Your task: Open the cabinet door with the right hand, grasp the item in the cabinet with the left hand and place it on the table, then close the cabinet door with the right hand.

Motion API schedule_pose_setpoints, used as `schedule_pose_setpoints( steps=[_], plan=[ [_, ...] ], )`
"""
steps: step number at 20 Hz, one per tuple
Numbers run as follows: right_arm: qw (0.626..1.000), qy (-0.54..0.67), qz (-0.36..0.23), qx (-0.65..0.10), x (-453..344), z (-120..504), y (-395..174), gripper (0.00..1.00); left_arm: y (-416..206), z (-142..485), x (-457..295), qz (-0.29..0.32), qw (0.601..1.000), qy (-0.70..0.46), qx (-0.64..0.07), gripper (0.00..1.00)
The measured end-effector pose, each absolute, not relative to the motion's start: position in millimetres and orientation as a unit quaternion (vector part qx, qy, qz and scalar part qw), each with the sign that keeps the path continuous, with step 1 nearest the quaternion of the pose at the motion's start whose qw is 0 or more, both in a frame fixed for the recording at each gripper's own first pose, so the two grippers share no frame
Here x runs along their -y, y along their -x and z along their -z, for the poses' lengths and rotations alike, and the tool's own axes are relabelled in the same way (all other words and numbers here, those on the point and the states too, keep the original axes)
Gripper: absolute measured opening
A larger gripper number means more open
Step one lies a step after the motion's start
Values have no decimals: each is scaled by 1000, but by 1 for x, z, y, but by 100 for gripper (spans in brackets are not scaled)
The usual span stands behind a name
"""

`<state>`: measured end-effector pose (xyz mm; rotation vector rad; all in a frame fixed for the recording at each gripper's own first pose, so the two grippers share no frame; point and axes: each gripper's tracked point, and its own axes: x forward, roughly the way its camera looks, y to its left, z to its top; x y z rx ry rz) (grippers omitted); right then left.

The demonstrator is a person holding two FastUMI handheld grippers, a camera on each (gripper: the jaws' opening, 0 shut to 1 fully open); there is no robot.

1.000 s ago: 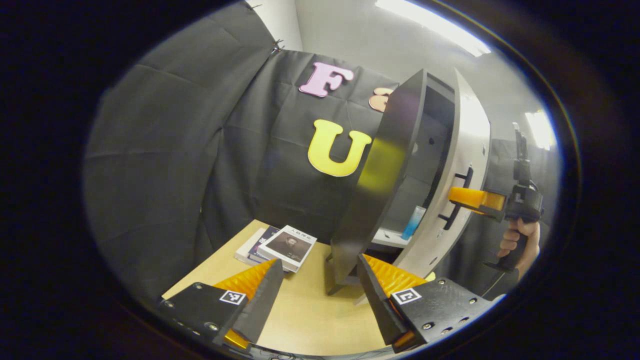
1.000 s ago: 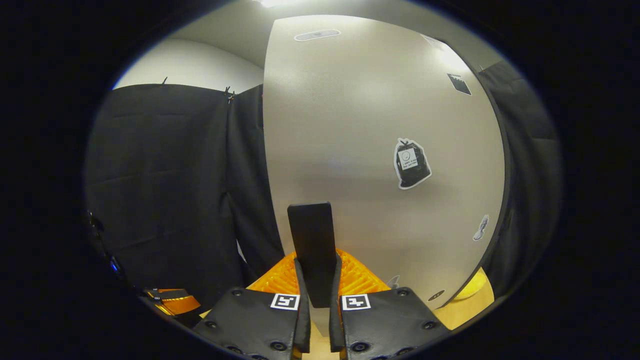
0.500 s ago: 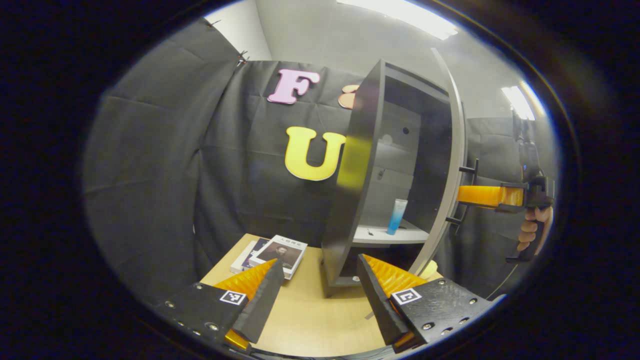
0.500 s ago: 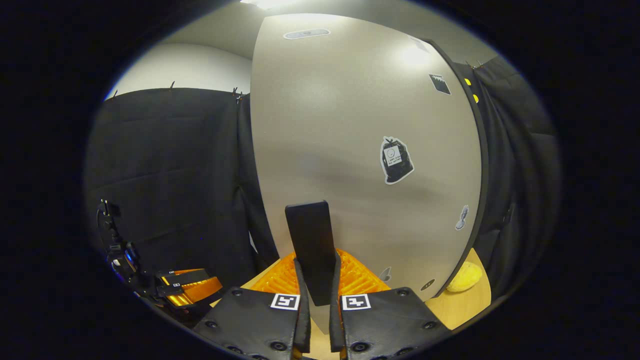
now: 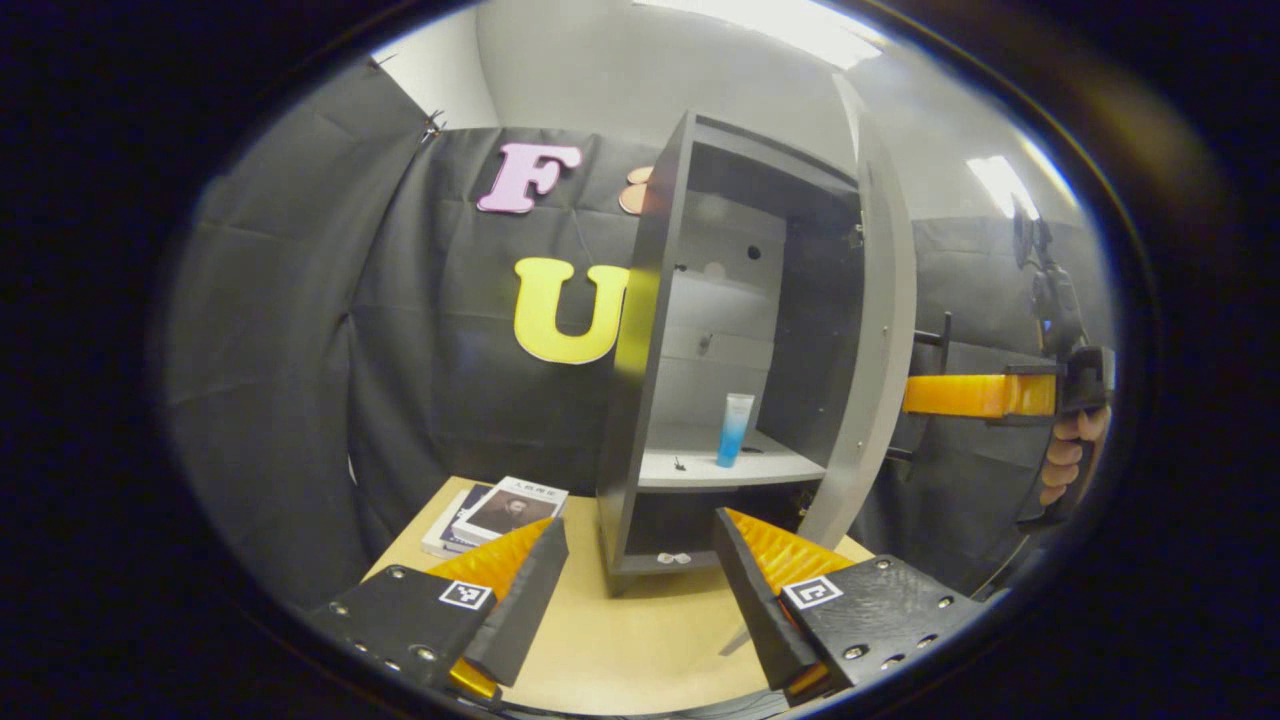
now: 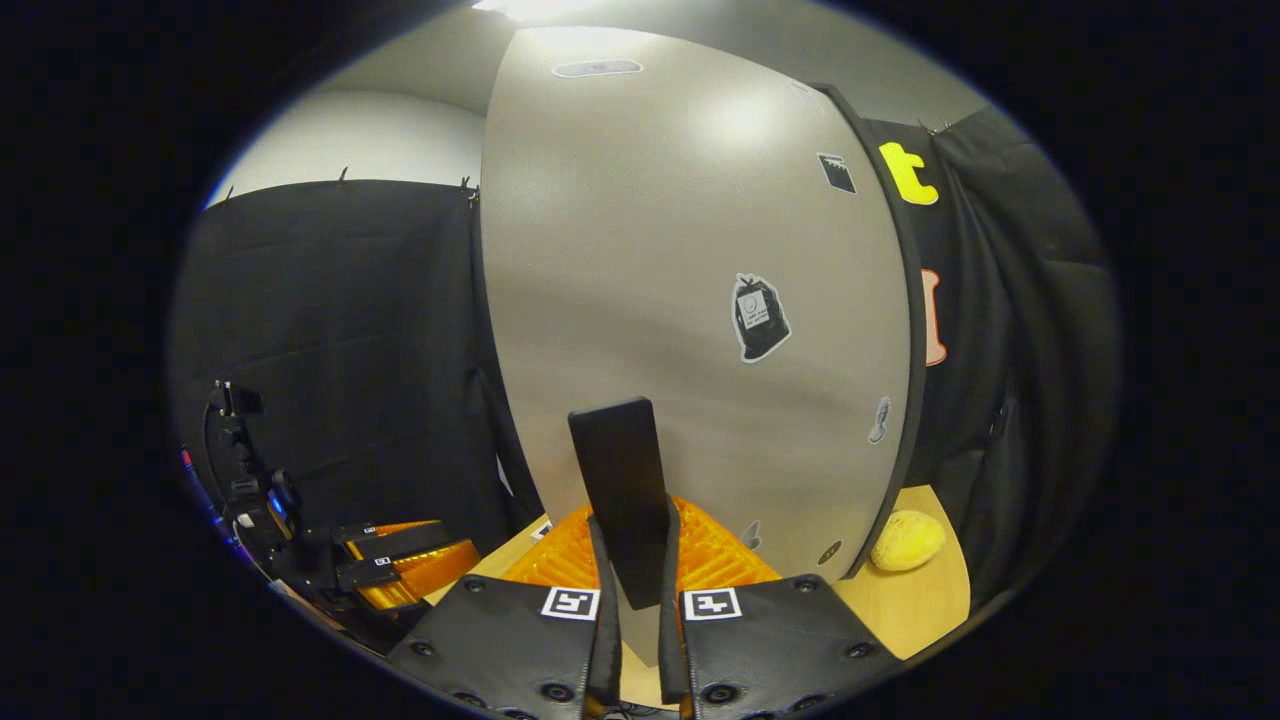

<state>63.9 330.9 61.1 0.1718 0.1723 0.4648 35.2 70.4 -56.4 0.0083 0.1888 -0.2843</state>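
1. Right gripper (image 6: 636, 560) of mine is clamped on the door handle (image 6: 622, 480), both fingers pressing the dark bar from either side. I see the same grip from afar in the left gripper view, where it meets the outer face of the cabinet door (image 5: 872, 330).
2. My left gripper (image 5: 632, 570) has its jaws spread wide with nothing between them, and hovers low over the table (image 5: 640, 640), just in front of the cabinet (image 5: 650, 330).
3. What I am after is the blue tube (image 5: 734, 430), standing upright on the middle shelf (image 5: 700, 468), towards the door side, with bare shelf around it.
4. Judging by the door standing edge-on to me, the opening looks wide enough for the left gripper, so I would hold the handle steady rather than pull harder; a light cabinet could slide or tip.
5. I would rise to shelf height before going in, keeping clear of the near side panel.
6. I would straddle the tube low on its body, jaws level, and close gently, since a tall thin tube likely topples at a nudge.
7. When setting it down, I would avoid the books (image 5: 495, 510) at the table's left, and the yellow lump (image 6: 906, 540) beyond the door.
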Motion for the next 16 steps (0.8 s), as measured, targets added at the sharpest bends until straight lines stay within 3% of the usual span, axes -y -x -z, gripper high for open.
schedule_pose_setpoints(
  steps=[3,9,16],
  plan=[
    [959,-82,-257,-83,-325,-61,-61,17,-22,57,-58,105,990,0,-90,92],
    [946,-80,-307,-71,-309,-62,-52,17,48,67,-27,28,995,-1,-94,88],
    [934,-107,-338,-53,-289,-62,-48,16,110,84,15,-7,996,-8,-91,88]
  ],
)
